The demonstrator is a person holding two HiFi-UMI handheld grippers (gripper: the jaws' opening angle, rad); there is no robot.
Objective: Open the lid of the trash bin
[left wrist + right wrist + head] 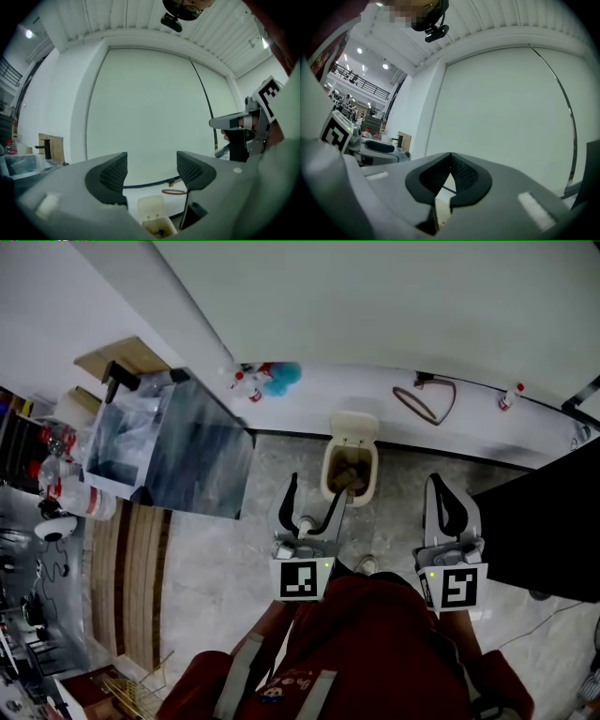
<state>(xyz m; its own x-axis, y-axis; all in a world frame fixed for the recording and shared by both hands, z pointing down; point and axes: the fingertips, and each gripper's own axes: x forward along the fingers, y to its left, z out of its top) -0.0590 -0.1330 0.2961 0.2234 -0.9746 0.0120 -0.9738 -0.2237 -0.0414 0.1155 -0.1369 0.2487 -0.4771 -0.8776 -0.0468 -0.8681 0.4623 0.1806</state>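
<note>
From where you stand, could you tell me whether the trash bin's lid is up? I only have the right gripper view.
Observer: Yes. In the head view the lid stands raised behind the trash bin, so the inside is exposed.
Operator: Thank you. Where is the bin relative to the grippers?
Observer: It stands just ahead of the left gripper, off to the left of the right gripper.
Operator: And is the left gripper holding anything?
Observer: No. The left gripper view shows its fingers apart with nothing between them.
</note>
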